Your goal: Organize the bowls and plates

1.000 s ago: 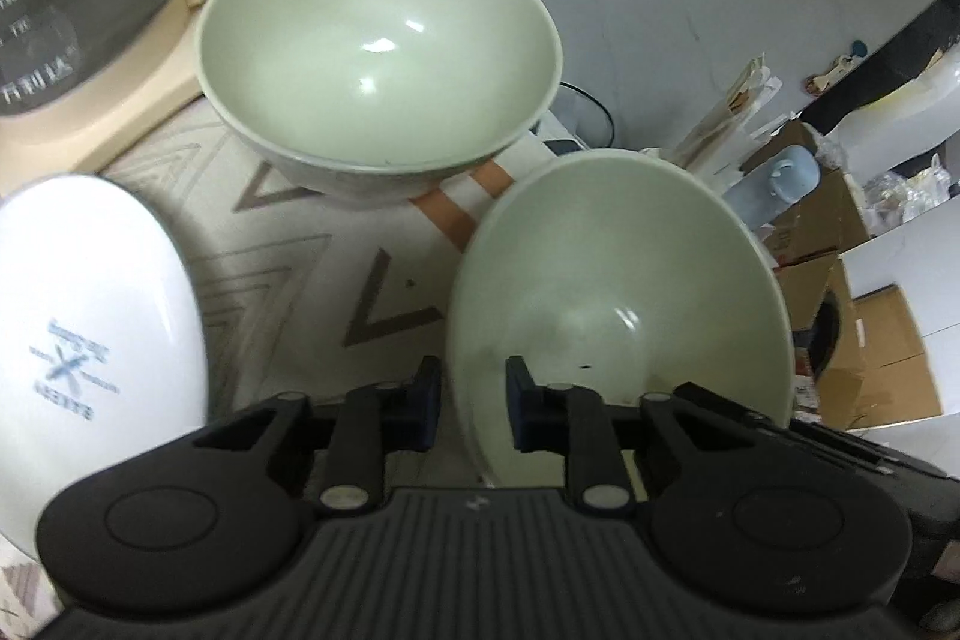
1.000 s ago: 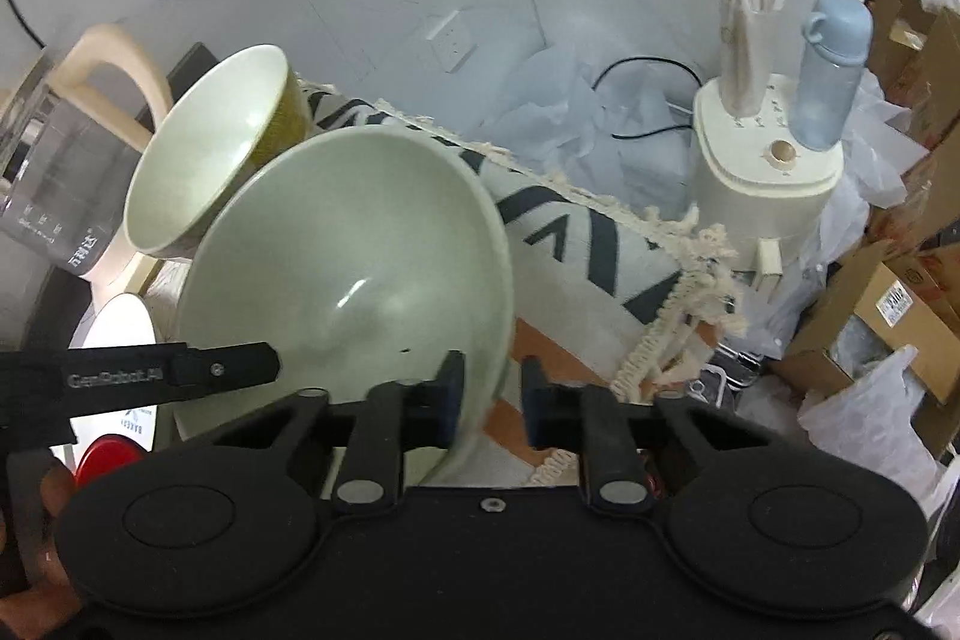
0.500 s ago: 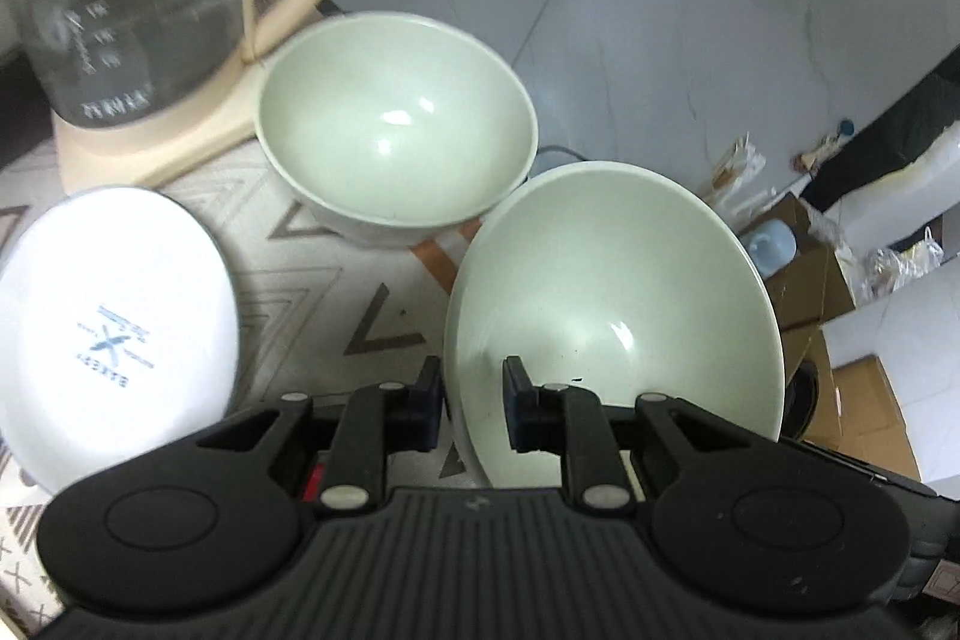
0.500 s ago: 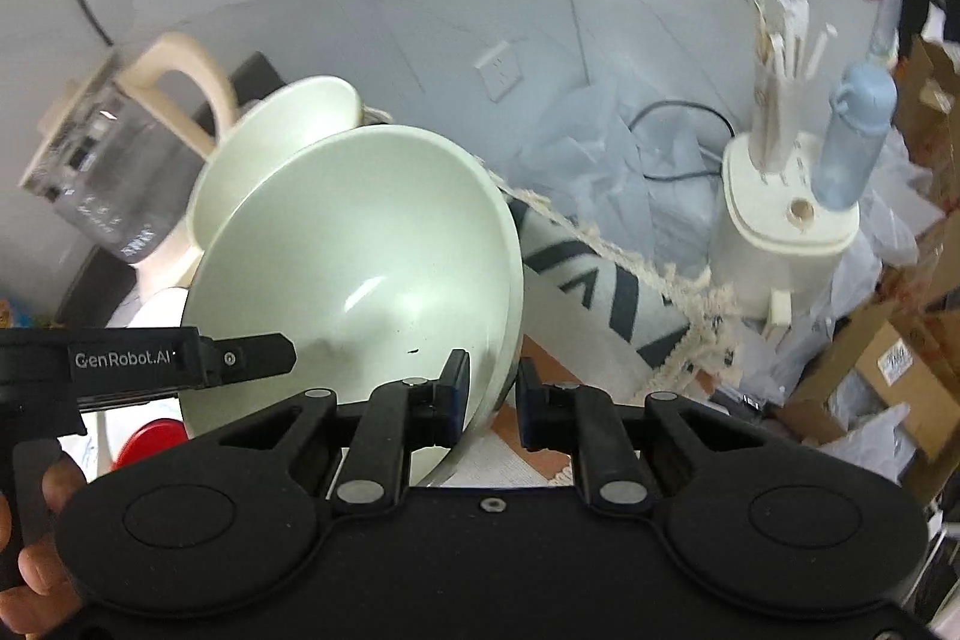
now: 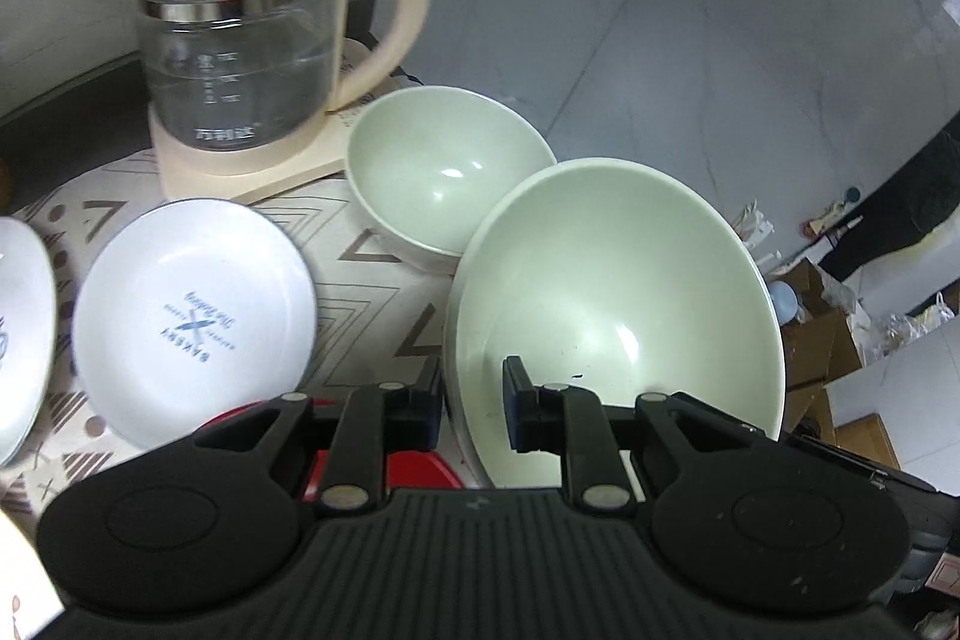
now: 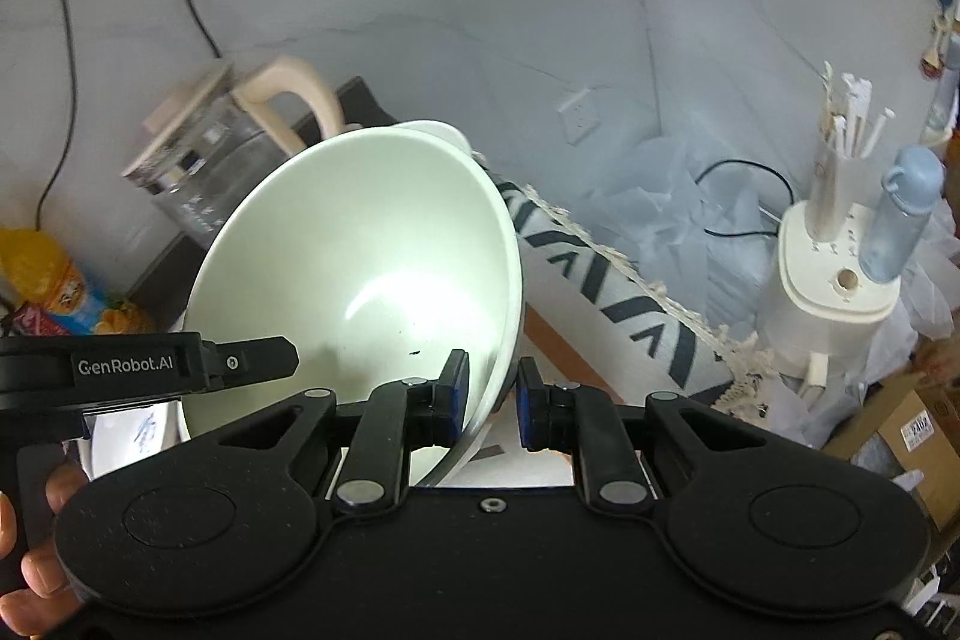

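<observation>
1. Large green bowl (image 5: pixel 618 304) is airborne above the patterned cloth (image 5: pixel 372 274), both my grippers, left (image 5: pixel 473 403) and right (image 6: pixel 491 400), clenched on opposite rims.
2. I judge the next step is nesting it into the smaller bowl (image 5: pixel 444 166).

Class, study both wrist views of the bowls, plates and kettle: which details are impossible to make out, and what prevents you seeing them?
- Red object, left wrist view: mostly hidden behind the left tool; identity unclear.
- Far-left plate, left wrist view: cut off by the frame edge.
- Second bowl, right wrist view: only its rim shows behind the held bowl.
- Kettle markings: blurred, unreadable.
- Right tool: whether the pads actually touch the rim is unclear.
</observation>
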`<action>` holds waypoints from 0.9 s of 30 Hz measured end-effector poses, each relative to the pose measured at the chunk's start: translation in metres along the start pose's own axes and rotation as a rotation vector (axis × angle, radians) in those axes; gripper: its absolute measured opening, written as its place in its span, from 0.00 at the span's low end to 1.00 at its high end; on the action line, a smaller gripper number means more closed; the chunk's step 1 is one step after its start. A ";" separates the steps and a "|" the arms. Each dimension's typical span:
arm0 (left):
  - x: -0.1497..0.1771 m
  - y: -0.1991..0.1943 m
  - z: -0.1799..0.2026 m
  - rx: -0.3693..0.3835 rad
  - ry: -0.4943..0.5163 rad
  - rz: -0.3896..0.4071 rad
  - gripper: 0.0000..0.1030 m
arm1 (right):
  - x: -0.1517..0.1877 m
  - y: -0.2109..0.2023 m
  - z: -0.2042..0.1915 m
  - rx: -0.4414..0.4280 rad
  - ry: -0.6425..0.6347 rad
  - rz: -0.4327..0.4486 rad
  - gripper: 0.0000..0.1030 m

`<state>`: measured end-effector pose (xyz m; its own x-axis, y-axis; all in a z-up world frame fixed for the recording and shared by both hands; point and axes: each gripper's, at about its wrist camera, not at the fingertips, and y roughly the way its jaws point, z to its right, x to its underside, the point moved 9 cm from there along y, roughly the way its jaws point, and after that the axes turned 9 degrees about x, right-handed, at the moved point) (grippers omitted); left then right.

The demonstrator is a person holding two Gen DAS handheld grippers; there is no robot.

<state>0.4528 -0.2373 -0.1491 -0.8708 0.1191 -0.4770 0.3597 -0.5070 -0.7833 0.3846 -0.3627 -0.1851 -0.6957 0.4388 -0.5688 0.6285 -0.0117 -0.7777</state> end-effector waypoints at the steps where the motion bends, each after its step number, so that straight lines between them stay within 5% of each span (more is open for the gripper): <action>1: 0.001 -0.004 -0.002 -0.004 -0.005 0.005 0.18 | 0.001 -0.002 -0.002 -0.007 -0.004 0.000 0.16; 27: 0.050 -0.079 -0.059 -0.115 -0.138 0.097 0.18 | 0.045 -0.024 -0.073 -0.141 -0.148 -0.042 0.16</action>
<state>0.4008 -0.1409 -0.1351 -0.8650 -0.0477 -0.4995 0.4731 -0.4089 -0.7803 0.3638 -0.2772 -0.1726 -0.7592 0.2995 -0.5779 0.6332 0.1341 -0.7623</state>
